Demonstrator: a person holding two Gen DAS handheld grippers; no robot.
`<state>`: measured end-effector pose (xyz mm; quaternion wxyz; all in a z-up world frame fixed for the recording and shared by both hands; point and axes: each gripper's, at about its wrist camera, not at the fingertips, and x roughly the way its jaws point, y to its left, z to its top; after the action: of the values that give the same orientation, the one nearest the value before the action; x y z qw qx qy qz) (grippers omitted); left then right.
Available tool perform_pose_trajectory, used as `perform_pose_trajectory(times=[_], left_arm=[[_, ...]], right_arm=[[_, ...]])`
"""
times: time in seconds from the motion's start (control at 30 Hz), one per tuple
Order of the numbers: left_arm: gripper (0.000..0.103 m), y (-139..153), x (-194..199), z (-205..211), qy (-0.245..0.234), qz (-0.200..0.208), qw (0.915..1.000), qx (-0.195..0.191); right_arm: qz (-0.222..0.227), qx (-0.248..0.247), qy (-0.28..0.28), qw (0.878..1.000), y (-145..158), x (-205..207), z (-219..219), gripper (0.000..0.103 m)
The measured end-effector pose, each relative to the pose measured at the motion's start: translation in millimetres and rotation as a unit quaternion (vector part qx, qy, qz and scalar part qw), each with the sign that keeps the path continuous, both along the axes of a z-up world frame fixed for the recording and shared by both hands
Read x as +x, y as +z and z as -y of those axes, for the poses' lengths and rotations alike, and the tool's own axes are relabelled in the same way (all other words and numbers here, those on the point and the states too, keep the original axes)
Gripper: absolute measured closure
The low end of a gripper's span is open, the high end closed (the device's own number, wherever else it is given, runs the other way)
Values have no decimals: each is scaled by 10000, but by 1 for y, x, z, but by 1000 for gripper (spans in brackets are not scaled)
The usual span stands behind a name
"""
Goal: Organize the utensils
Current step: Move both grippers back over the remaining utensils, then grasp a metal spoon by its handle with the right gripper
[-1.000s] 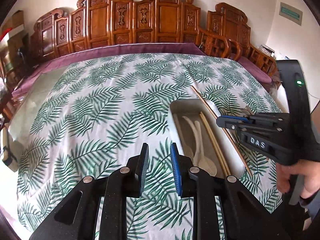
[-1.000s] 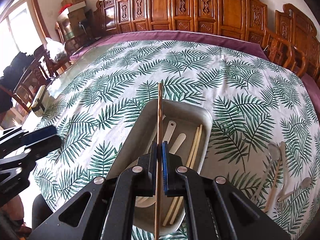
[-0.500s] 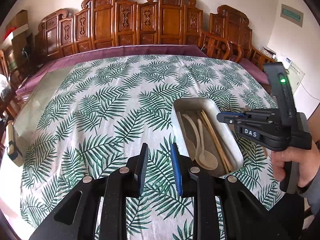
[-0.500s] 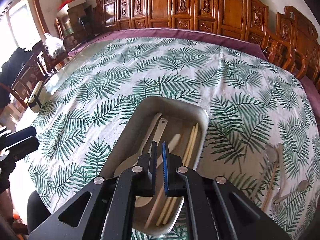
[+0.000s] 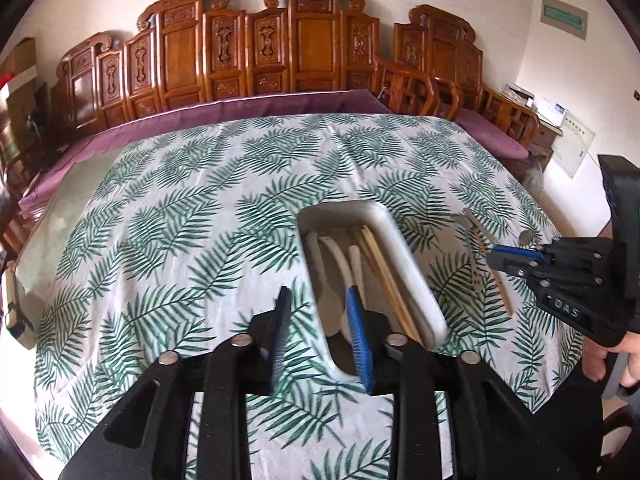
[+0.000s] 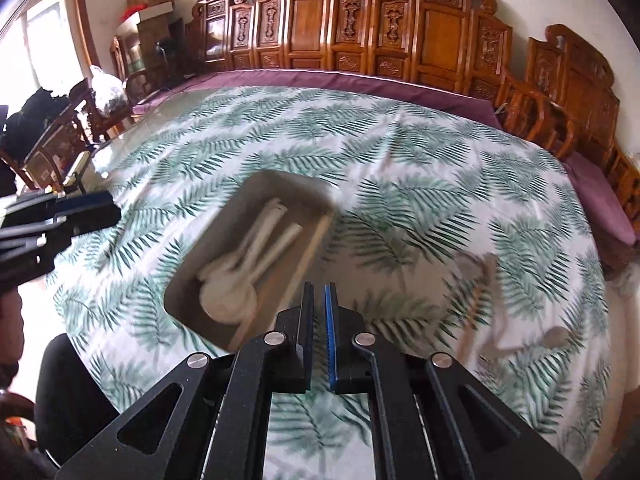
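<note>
Right claw marked "DAS", pressed together, empty; left claw just spreading, empty.

Soft daylight fills both views, strongest from the bright, blown-out window at the right wrist view's left edge. Motion blur smears the leaf-patterned white and green tablecloth there. Fisheye bending curves the carved brown wooden chairs; corners go black.

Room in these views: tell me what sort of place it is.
Probably a home dining room: a big table under a leaf-print tablecloth, carved wooden chairs lined along the wall, and a tray of spoons and chopsticks.
</note>
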<state>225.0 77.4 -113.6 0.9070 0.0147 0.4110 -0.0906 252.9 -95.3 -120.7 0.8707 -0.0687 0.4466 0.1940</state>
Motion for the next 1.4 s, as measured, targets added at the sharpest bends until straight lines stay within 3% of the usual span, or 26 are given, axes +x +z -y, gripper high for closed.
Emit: perform_pose_trajectory(times=[0.17,0.53,0.63,0.77,0.97,1.03,1.4], left_arm=[[70,-1,4,28,-206,-3,9998,-1],[57,-7,18,98,-681,-62,9976,-113],[55,-9,19,113,-788,-78,9968,-103],[54,-15,22,129,-885,-128,9960,-82],[40,-23,23,141,-942,-111,9954,-159],[31,-27,23,144,-951,-113,9953,-165],[24,-40,24,156,-1051,-245,9940,-168]], right_arm=[[45,-174,-248,9995,-1,-11,41,96],[-160,-287,-821,9961,-23,-10,121,81],[-223,-262,-973,9947,-31,-6,135,72],[-350,-220,-1240,9914,-47,1,156,50],[-655,105,-1700,9832,-75,16,186,50],[-723,171,-1834,9802,-83,22,194,50],[-1093,496,-2557,9593,-114,70,223,50]])
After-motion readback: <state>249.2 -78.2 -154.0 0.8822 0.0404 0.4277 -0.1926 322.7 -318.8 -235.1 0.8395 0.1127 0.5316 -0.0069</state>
